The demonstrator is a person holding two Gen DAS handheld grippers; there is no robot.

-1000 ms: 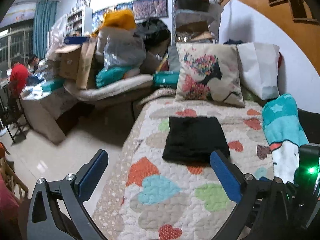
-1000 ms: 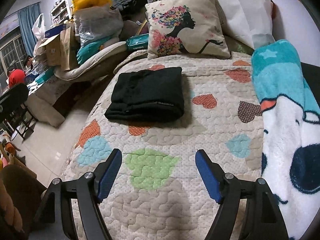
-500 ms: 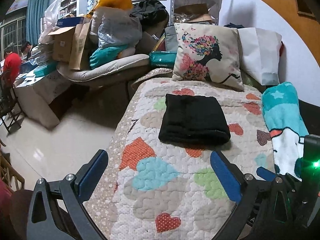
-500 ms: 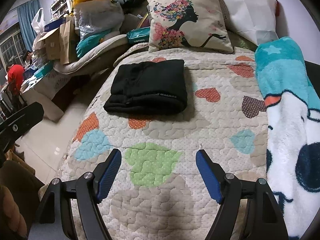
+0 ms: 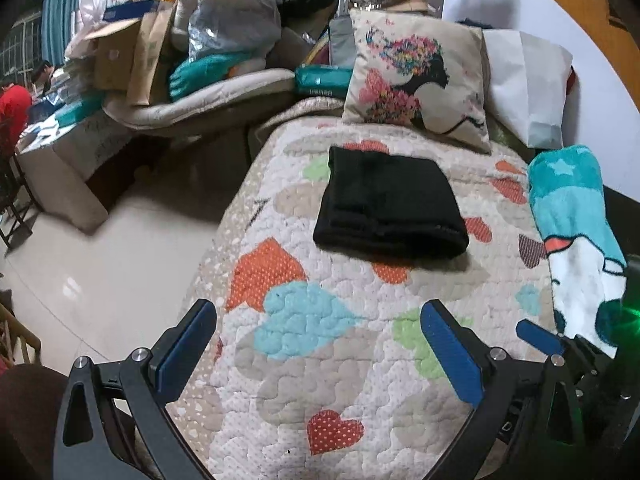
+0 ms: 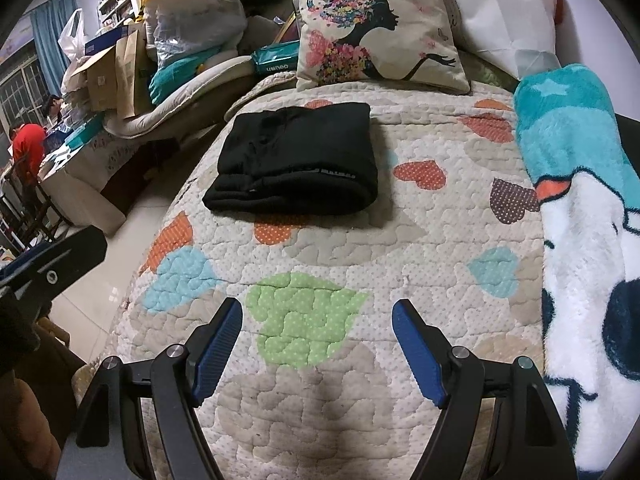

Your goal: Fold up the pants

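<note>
Pants (image 6: 294,162) folded flat on quilt (image 6: 420,240), fold edge facing tools.

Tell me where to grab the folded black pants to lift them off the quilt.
Take the black pants by the thick rounded fold at the near edge, coming in low from the front. The right tongs stand open and face it; that rolled edge holds every layer together.

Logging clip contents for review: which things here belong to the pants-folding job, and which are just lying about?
Part of the job:
- black pants, folded on the quilt
- left gripper, jaws open, empty
- right gripper, jaws open, empty

Just lying about:
- printed cushion
- turquoise and white blanket
- white bag
- cardboard boxes
- person in red
</note>
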